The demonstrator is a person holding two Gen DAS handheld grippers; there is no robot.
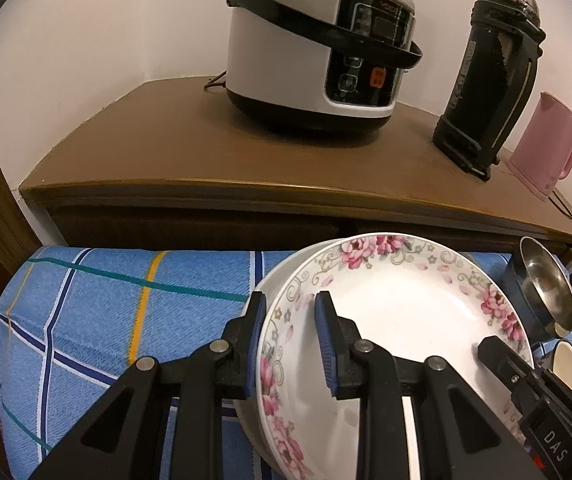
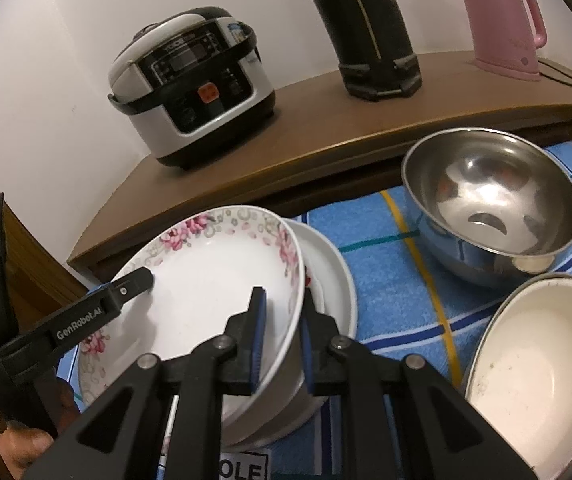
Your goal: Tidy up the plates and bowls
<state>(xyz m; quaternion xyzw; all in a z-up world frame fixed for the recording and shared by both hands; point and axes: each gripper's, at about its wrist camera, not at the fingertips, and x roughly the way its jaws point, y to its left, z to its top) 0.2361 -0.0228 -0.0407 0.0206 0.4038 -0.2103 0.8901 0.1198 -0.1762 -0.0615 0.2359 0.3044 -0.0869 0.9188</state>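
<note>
L wrist: left gripper point(image 1: 290, 344) pinches the rim of the floral plate point(image 1: 398, 320), stacked on a white plate point(image 1: 281, 276) on the blue cloth point(image 1: 125, 300).
R wrist: right gripper point(image 2: 281, 340) clamps the opposite rim; steel bowl point(image 2: 494, 208) & white bowl point(image 2: 542, 364) nearby.

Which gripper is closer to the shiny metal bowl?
Right. The right gripper clamps the flowered plate's rim on the side facing the metal bowl; the left gripper clamps the opposite rim.
</note>
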